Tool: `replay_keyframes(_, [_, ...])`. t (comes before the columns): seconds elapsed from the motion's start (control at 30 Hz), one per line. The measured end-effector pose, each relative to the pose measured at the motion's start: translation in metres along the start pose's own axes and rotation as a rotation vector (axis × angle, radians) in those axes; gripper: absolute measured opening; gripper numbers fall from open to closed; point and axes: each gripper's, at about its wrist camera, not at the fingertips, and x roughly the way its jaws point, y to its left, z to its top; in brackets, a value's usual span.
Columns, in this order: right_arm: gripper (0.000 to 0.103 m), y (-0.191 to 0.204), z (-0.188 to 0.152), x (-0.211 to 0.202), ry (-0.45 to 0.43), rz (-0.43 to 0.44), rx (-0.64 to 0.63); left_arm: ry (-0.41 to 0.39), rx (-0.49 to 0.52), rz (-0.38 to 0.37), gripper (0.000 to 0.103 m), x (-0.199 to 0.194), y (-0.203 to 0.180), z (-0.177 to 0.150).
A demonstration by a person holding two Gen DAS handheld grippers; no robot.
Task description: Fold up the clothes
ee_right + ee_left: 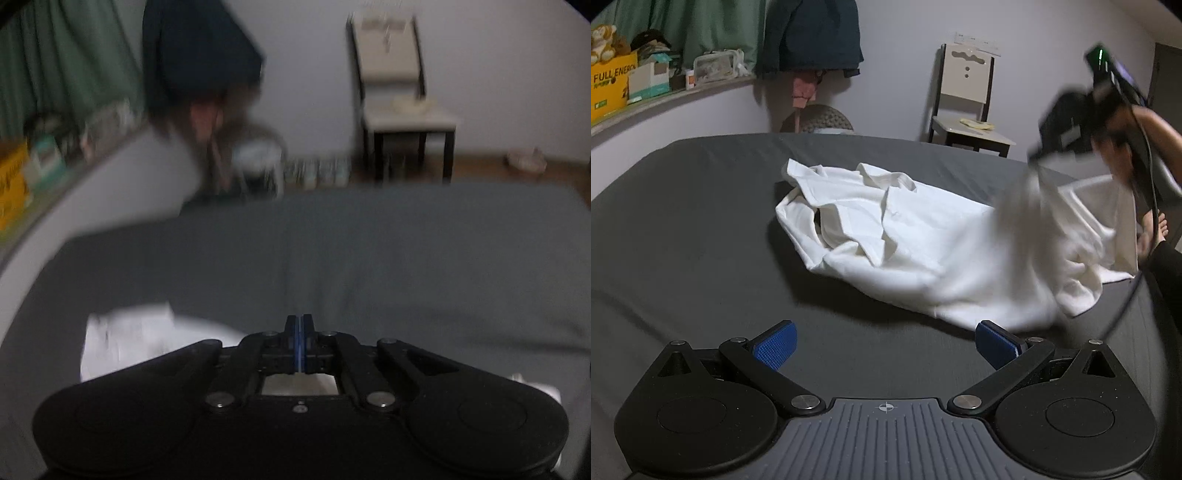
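The left hand-held gripper [884, 345] hovers wide open, empty, the white shirt [916, 240] crumpled on the grey bed [683, 221] just ahead. The right hand-held gripper [300, 325] is clamped on the shirt's lifted edge.

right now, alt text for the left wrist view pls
A crumpled white shirt lies on a grey bed, its right end lifted by the right gripper. The left gripper hangs open in the foreground, holding nothing. A chair stands against the wall behind.
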Motion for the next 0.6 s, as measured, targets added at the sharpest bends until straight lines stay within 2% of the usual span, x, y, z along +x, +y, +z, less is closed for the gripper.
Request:
replay_keyframes(0.03, [0.003,-0.001,0.002,0.002,-0.013,-0.025,-0.007,-0.004,0.0,-0.004,0.103,0.001,0.0,0.0])
replay_keyframes(0.07, [0.016,-0.003,0.001,0.011,0.033,-0.056,-0.03,-0.01,0.004,-0.012,0.103,0.002,-0.002,-0.001])
replay_keyframes(0.1, [0.044,-0.004,-0.001,0.023,0.119,-0.056,-0.069,-0.021,0.015,-0.018,0.103,0.002,-0.004,-0.001])
replay_keyframes(0.13, [0.051,-0.009,-0.007,0.03,0.185,-0.037,-0.107,-0.033,0.025,-0.024,0.103,0.003,-0.006,-0.002])
replay_keyframes(0.23, [0.051,-0.01,-0.033,0.015,0.168,0.01,-0.291,-0.057,0.095,-0.019,0.103,0.008,-0.018,-0.005])
replay_keyframes(0.3, [0.051,-0.018,-0.053,-0.003,0.202,0.144,-0.413,-0.073,0.166,-0.011,0.103,0.009,-0.028,-0.008])
replay_keyframes(0.4, [0.05,-0.023,-0.098,-0.035,0.262,0.321,-0.564,-0.104,0.353,0.035,0.103,0.013,-0.047,-0.017])
replay_keyframes(0.47, [0.049,-0.021,-0.121,-0.05,0.28,0.379,-0.607,-0.123,0.449,0.079,0.103,0.015,-0.057,-0.022])
replay_keyframes(0.53, [0.048,-0.015,-0.139,-0.05,0.293,0.391,-0.579,-0.133,0.473,0.099,0.103,0.014,-0.059,-0.024])
replay_keyframes(0.6, [0.048,-0.016,-0.142,-0.028,0.326,0.393,-0.518,-0.148,0.458,0.078,0.103,0.009,-0.056,-0.022])
